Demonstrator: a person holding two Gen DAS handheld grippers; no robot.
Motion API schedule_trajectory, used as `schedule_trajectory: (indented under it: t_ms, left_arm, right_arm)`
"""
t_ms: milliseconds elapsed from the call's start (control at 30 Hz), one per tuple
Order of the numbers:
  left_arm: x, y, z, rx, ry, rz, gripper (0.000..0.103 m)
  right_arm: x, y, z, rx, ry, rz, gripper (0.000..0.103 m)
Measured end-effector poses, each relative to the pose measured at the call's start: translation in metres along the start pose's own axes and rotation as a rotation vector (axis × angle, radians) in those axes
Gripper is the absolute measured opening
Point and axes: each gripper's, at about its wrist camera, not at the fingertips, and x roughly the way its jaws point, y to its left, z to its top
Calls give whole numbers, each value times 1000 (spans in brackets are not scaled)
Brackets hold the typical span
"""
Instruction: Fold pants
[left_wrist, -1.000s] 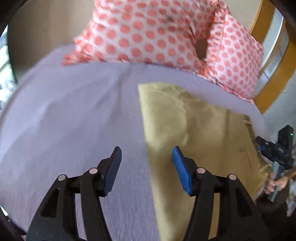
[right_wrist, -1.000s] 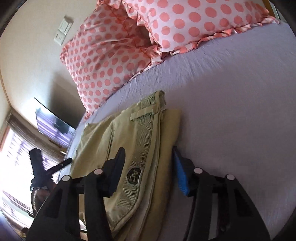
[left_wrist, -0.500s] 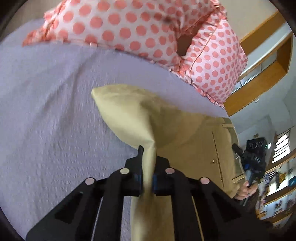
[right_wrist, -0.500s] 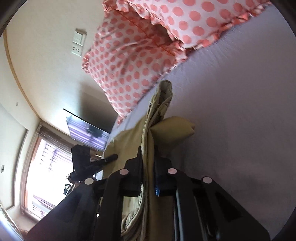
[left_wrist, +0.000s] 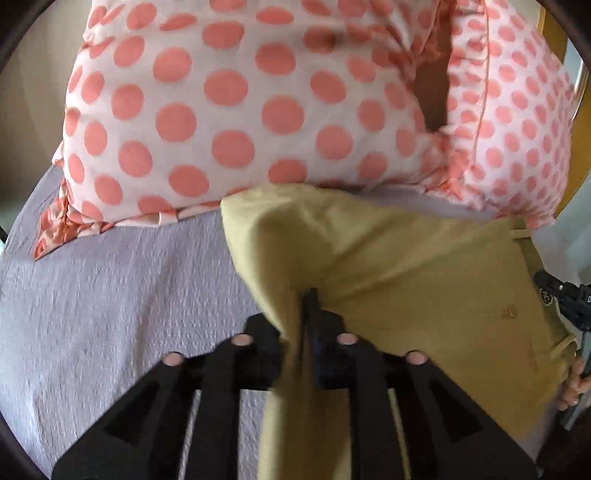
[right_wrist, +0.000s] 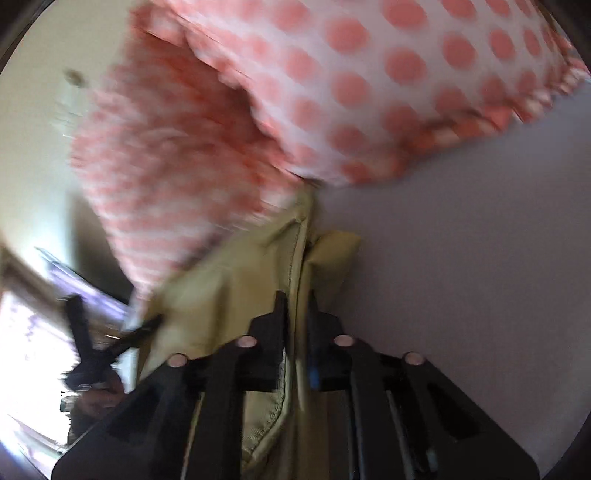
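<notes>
Khaki pants (left_wrist: 406, 266) are lifted off a lilac bed sheet (left_wrist: 110, 314), folded over. My left gripper (left_wrist: 304, 306) is shut on the folded edge of the pants. My right gripper (right_wrist: 297, 306) is shut on the waistband end of the same pants (right_wrist: 221, 295). The right gripper also shows at the right edge of the left wrist view (left_wrist: 569, 302), and the left gripper shows at the lower left of the right wrist view (right_wrist: 92, 350). The right wrist view is blurred by motion.
Two white pillows with coral dots (left_wrist: 240, 110) (right_wrist: 369, 74) lie close ahead at the head of the bed. A wooden headboard (left_wrist: 550, 33) stands at the right. The lilac sheet (right_wrist: 480, 258) spreads to the right in the right wrist view.
Both grippers went from open to shut on the pants, lifted the cloth, and carried it toward the pillows, which now fill the upper half of both views.
</notes>
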Motion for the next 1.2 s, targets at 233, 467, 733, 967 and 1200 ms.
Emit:
schedule_trajectory:
  t_ms: [233,467,733,967,1200]
  left_arm:
    - [-75,-4,-21,36,-185,-88,53]
    - [-7,-21,-23,-36,39,-188,53]
    - [-97,-29,-82,45,-85,-8,98]
    - [-124,-40,-181,36,-97,139,101]
    - [-115,-42,-212,-5,-123,134,101]
  right_arm:
    - [-49,23,1,-55,-104,92,66]
    - [4,32,-6,-44,69,11,81]
    - [-99,101,-79,-239,-127,-158,102]
    - [-90,126,-185,-369,-71,-329,102]
    - [-66,138,-227,-471,-92,-509,102]
